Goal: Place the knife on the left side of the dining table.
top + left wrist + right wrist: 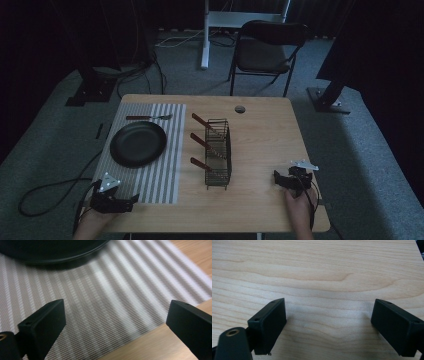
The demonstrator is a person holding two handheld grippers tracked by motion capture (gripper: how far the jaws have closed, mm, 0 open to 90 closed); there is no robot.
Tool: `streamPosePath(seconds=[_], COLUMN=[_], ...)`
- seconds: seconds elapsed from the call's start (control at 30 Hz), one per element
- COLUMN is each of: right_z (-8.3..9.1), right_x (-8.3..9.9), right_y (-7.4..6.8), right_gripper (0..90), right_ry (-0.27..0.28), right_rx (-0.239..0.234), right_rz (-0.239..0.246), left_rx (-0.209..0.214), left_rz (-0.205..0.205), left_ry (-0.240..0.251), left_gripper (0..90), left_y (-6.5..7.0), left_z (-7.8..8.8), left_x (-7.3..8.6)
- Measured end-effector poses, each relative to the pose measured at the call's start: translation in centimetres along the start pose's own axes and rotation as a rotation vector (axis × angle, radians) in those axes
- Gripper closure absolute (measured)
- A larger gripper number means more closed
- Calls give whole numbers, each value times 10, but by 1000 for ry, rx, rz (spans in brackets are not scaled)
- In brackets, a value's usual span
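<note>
Round black matte plate (138,143) on striped grey placemat (165,175) | likely rigid, light, slick; grip at rim | left tool (113,322) near plate, spread, empty | right tool (329,322) well apart from plate, spread, over bare bench (317,272)

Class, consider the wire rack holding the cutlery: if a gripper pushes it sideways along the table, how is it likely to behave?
The rack is thin open wire, so it is probably light and would likely slide on the smooth wood table. It looks narrow for its height, so a high push might tip it. The wooden-handled cutlery leans out of one side, so it would probably rattle or shift.
</note>
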State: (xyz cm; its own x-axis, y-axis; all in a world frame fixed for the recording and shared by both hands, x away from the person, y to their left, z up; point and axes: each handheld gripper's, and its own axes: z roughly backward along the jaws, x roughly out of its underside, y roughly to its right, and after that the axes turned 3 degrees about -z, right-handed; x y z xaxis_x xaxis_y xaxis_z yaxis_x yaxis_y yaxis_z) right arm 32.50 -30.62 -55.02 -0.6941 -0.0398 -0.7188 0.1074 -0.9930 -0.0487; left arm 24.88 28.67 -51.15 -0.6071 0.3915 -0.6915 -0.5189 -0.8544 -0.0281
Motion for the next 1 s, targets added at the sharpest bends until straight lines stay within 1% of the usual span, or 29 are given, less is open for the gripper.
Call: streamPosePath(seconds=[0.07,0.1,0.13,0.2,0.23,0.3,0.33,0.4,0.47,0.5,0.57,0.63,0.67,0.73,0.77,0.8,0.83,0.87,0.97,1.0], right_z=[0,0,0,0,0,0,0,0,0,0,0,0,0,0,0,0,0,0,0,0], right_x=[0,0,0,0,0,0,0,0,0,0,0,0,0,0,0,0,0,0,0,0], right_y=[0,0,0,0,0,0,0,0,0,0,0,0,0,0,0,0,0,0,0,0], right_gripper=[119,119,119,119,119,119,119,119,119,119,118,119,119,119,119,119,119,119,119,119], right_ry=[0,0,0,0,0,0,0,0,0,0,0,0,0,0,0,1,1,1,1,1], right_rx=[0,0,0,0,0,0,0,0,0,0,0,0,0,0,0,0,0,-1,0,-1], right_rz=[0,0,0,0,0,0,0,0,0,0,0,0,0,0,0,-1,-1,-1,-1,-1], left_rx=[19,39,39,49,68,73,87,98,102,105,129,122,133,130,130,147,147,151,179,182], left_rz=[-19,-38,-38,-57,-64,-65,-68,-76,-75,-77,-73,-78,-83,-96,-96,-109,-109,-119,-142,-143], left_ry=[-2,6,6,17,26,26,32,35,39,42,55,58,62,68,68,77,77,78,94,98], left_gripper=[39,39,39,39,39,39,39,39,39,39,39,39,39,39,39,39,39,39,39,39], left_y=[8,16,16,22,28,30,32,34,35,37,40,43,46,50,50,55,55,57,65,67], left_z=[-1,-1,-1,-1,-2,-2,-2,-1,-1,0,2,2,2,2,2,2,2,1,0,0], left_x=[-6,-13,-13,-19,-25,-28,-31,-36,-38,-43,-50,-53,-58,-64,-64,-69,-69,-72,-82,-84])
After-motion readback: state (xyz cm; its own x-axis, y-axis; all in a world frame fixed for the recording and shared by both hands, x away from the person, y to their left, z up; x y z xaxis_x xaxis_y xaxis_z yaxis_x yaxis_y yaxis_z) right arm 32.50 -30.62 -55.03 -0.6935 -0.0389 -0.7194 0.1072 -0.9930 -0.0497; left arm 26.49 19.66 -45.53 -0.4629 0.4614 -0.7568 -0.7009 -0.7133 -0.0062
